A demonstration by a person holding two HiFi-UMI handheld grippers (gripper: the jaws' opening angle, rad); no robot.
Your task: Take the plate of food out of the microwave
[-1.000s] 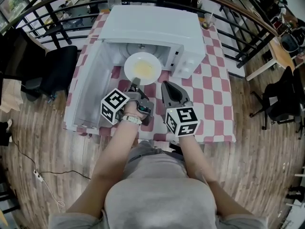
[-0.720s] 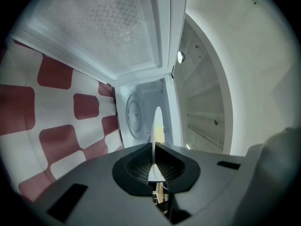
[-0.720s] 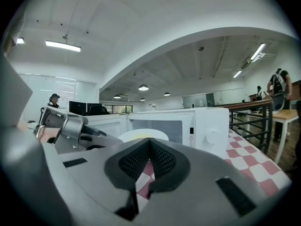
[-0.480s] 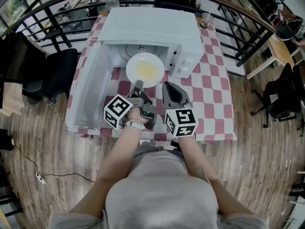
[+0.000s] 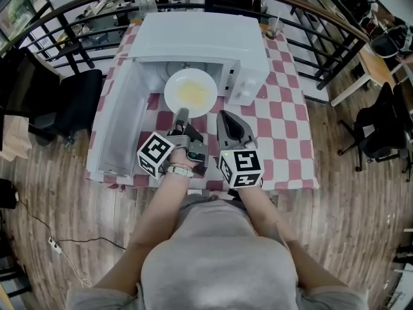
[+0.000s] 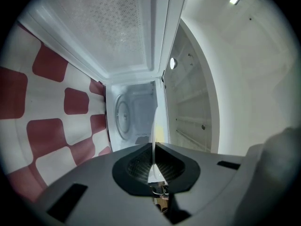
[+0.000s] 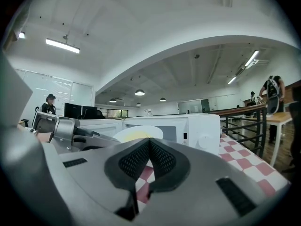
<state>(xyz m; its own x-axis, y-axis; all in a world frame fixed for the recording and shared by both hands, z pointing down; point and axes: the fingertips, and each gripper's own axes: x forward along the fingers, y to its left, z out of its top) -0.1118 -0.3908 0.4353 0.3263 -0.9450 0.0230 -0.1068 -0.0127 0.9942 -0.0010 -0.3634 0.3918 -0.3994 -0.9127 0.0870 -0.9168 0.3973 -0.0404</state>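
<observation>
— Two grippers, one plate: where does it sit, and which of them has it?

— Fig. 1, as read from my station. The plate [image 5: 190,93], carrying yellow food [image 5: 193,95], straddles the mouth of the microwave [image 5: 206,37]. Its near half is over the checked tablecloth [image 5: 284,121], and the door [image 5: 119,124] is swung wide to the left. My left gripper [image 5: 182,116] is clamped on the near rim, which shows edge-on between the pads. My right gripper [image 5: 226,116] lies just beside it, jaws together on nothing.

— How will it handle?

— I judge it stiff, smooth and breakable, and nose-heavy on a one-edge pinch (the food could slide if it tips). The rim is the only purchase. I would keep it level and take the rim's right side with the free gripper if it sags.
</observation>
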